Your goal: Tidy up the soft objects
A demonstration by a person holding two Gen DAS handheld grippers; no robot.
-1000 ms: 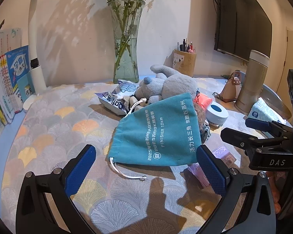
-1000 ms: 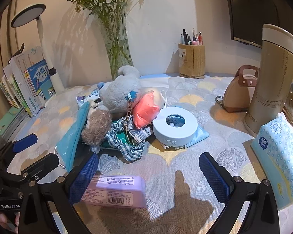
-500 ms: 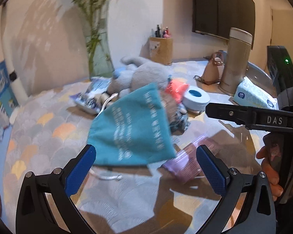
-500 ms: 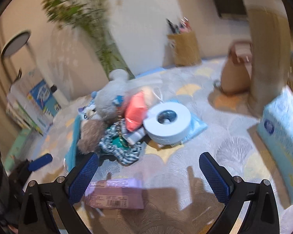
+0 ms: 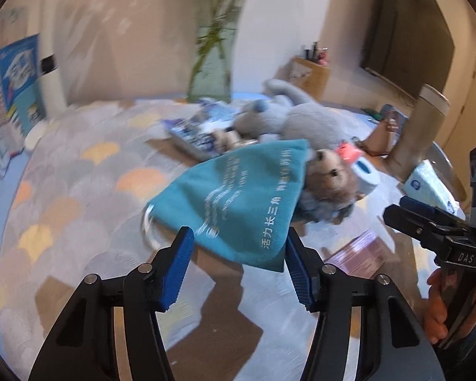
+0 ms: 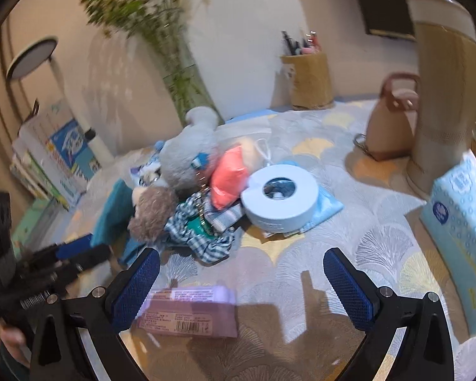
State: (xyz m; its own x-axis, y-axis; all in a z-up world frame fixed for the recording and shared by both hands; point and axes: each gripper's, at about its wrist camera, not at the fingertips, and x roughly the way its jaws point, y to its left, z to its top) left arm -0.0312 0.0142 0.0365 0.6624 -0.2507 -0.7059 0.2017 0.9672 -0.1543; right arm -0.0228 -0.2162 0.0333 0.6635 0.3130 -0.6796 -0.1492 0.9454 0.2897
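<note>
Left tongs (image 5: 238, 263) are spread partway, blue pads either side of the near corner of the teal drawstring pouch (image 5: 238, 197), and the cloth's edge sits just at the right pad; whether the pads actually touch it, I cannot tell through the blur. The pouch lies tilted up against the brown plush toy (image 5: 330, 184), its white cord (image 5: 149, 225) looping out on the worktop (image 5: 79, 197). Behind it sprawls the grey plush toy (image 5: 301, 120), and a glass vase (image 5: 212, 73) stands at the wall.

Over to the right tongs (image 6: 241, 285): spread wide, gripping nothing, hovering over a lilac packet (image 6: 190, 311) lying flat on the worktop. Just beyond is the soft heap: a checked blue-and-white cloth (image 6: 200, 238), the brown plush beside it, a coral-pink soft piece (image 6: 228, 174) leaning on the grey plush, and a pale blue tape roll (image 6: 279, 197) touching the pile's right side. Well apart on the right stands a tall beige flask (image 6: 444, 95), with a tissue pack (image 6: 460, 216) near it and a brown pouch (image 6: 393, 120) behind. A pen holder (image 6: 311, 82) sits by the wall.
</note>
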